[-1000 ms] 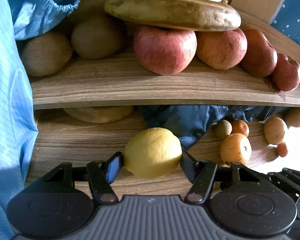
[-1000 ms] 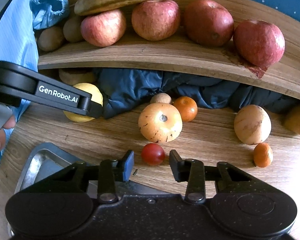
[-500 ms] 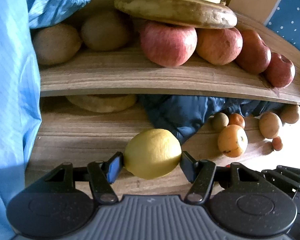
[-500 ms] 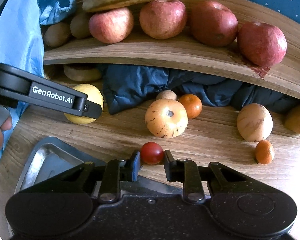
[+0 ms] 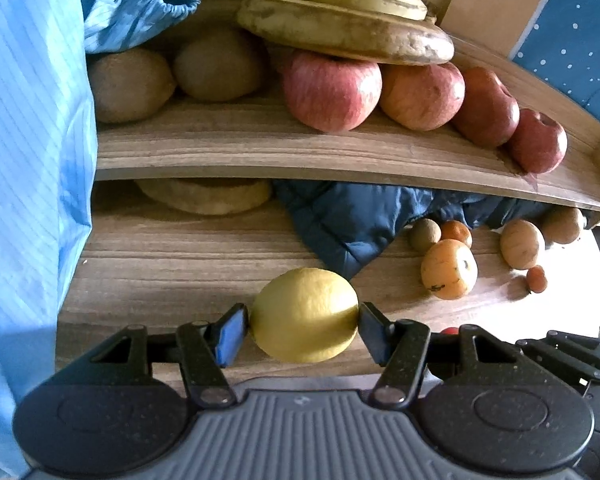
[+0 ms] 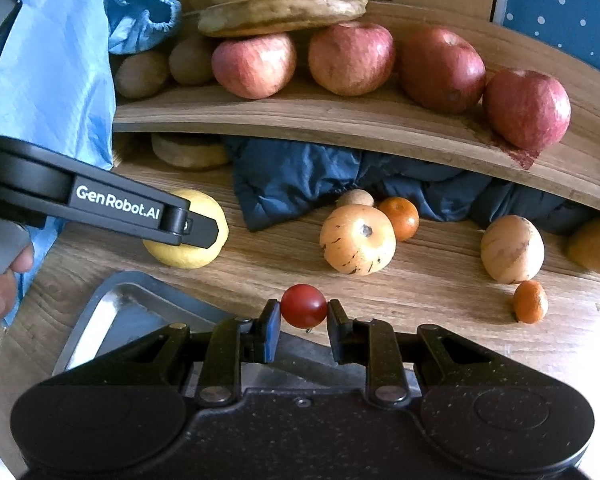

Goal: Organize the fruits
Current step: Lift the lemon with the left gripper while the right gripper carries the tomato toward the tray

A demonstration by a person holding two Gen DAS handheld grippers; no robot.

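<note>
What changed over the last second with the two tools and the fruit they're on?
The right tool closed its open jaws onto the cherry tomato and now grips it; it looks lifted just off the table. The left tool stayed clamped on the lemon. Apples, bananas and the loose fruit on the table lie as before.
</note>
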